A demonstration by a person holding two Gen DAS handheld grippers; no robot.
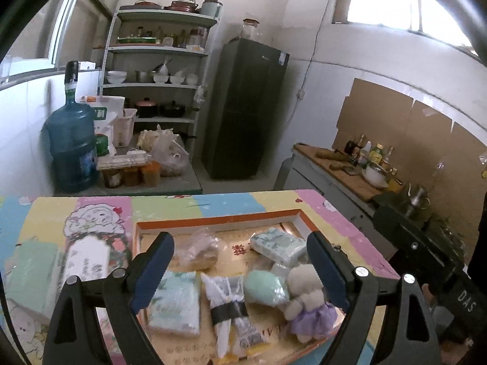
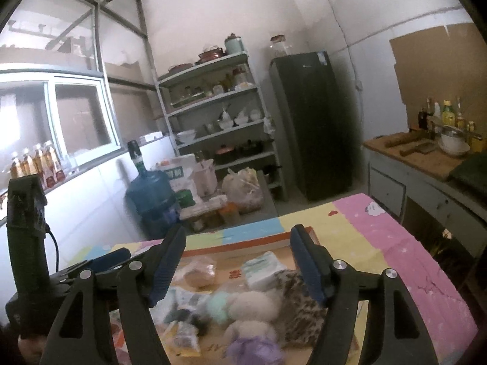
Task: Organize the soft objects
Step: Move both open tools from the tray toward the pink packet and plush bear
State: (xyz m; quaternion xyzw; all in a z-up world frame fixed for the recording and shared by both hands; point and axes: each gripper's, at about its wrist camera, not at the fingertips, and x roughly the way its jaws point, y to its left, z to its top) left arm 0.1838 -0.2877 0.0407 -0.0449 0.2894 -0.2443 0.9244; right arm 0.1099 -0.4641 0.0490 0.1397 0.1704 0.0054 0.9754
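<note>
Table [image 1: 213, 203] w/ tray [image 1: 219, 220], box [image 1: 30, 270].

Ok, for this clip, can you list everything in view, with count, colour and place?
box lid tray: one, orange-rimmed, on the table.
plush doll: one, beige with purple dress, tray's right.
tissue packs: two, pale green-white, near left and far right in tray.
green soft ball: one, mint, tray middle.
tied bundle: one, white with black band, tray middle.
bagged bun: one, tan, tray's far side.
tablecloth: one, pastel striped.
water jug: one, blue, floor left.
fridge: one, dark, back wall.
shelf rack: one, white.
left gripper: open above tray.
right gripper: open above tray.
</note>
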